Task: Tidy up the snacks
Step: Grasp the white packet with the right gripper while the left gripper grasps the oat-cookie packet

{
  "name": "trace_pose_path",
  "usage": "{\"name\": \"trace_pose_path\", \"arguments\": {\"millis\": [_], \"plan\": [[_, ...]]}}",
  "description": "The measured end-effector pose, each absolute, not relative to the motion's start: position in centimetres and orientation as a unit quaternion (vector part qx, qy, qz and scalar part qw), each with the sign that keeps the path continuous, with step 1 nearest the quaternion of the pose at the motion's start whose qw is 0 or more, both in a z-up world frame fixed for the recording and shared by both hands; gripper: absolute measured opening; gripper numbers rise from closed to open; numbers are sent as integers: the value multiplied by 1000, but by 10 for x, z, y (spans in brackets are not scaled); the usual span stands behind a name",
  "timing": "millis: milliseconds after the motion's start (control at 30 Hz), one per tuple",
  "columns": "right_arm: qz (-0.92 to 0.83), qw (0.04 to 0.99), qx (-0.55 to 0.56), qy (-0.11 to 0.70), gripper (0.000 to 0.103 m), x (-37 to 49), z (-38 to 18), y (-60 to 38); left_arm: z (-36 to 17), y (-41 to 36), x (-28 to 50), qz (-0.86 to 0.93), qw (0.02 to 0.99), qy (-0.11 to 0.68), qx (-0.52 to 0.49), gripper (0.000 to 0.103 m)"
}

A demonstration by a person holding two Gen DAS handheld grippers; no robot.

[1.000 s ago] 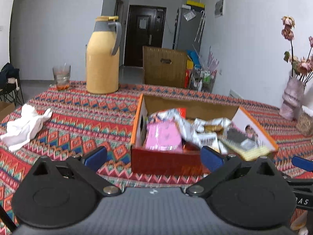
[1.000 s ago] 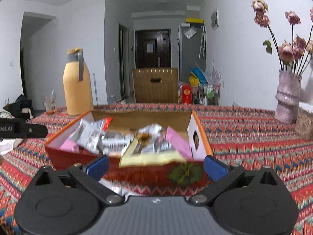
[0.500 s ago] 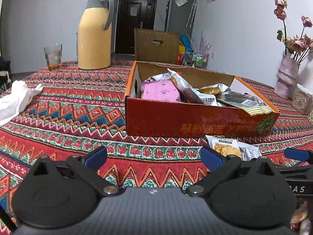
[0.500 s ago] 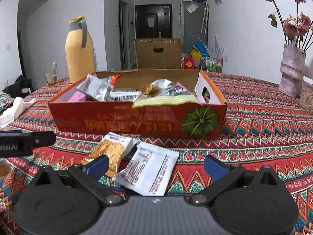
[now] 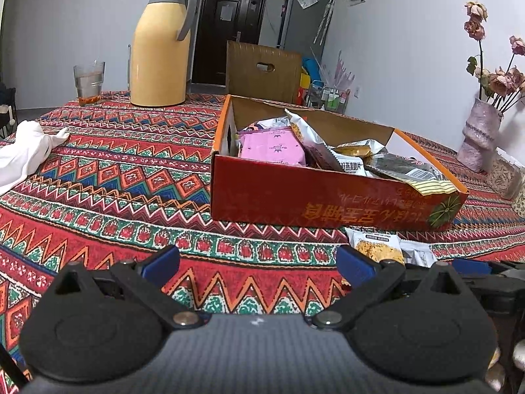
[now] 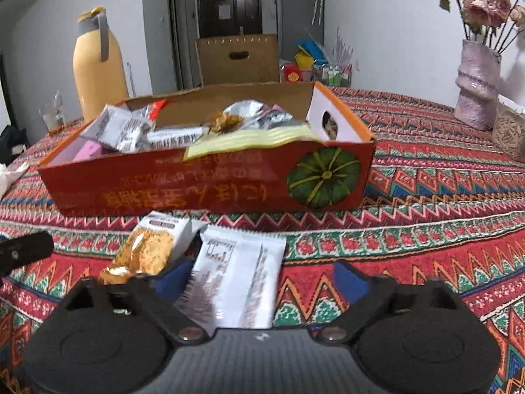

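Note:
A red cardboard box full of snack packets stands on the patterned tablecloth. Two loose packets lie in front of it: an orange-and-white cracker packet and a white packet. My right gripper is open, low over the table, with the white packet lying between its blue fingers. My left gripper is open and empty, hovering over bare cloth left of the loose packets. The right gripper's blue finger shows at the right edge of the left wrist view.
A yellow thermos and a glass stand at the far left. A white cloth lies at the left edge. A pink vase with dried flowers stands at the right. A wooden chair back is behind the table.
Both grippers have dropped lower and pulled back from the box. The two loose packets in front of the box came into view, and the white one now lies between my right fingers.

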State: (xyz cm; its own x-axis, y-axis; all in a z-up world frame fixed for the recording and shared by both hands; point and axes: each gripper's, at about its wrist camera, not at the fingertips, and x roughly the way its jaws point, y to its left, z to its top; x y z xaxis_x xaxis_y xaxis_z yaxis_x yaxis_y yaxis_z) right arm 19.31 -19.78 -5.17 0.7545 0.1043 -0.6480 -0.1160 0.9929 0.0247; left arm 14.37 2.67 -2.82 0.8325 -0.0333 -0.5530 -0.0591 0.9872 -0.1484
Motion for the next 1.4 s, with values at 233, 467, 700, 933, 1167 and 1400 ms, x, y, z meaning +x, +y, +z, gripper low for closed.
{"name": "trace_pose_path", "arguments": {"millis": [233, 467, 700, 933, 1167, 1400], "plan": [[81, 942, -21, 326, 41, 184, -48, -194, -29, 26, 144, 11, 953, 293, -78, 103], [82, 954, -3, 288, 31, 170, -34, -207, -32, 25, 150, 19, 948, 309, -74, 103], [58, 963, 10, 262, 31, 164, -27, -243, -21, 11, 151, 16, 945, 324, -46, 103], [41, 967, 44, 248, 31, 174, -29, -276, -10, -29, 158, 0, 946, 323, -13, 103], [55, 965, 66, 248, 31, 179, -36, -282, -17, -69, 181, -2, 937, 350, 11, 103], [62, 964, 71, 248, 32, 176, -40, -280, -31, -95, 199, 11, 927, 374, 25, 103]]}}
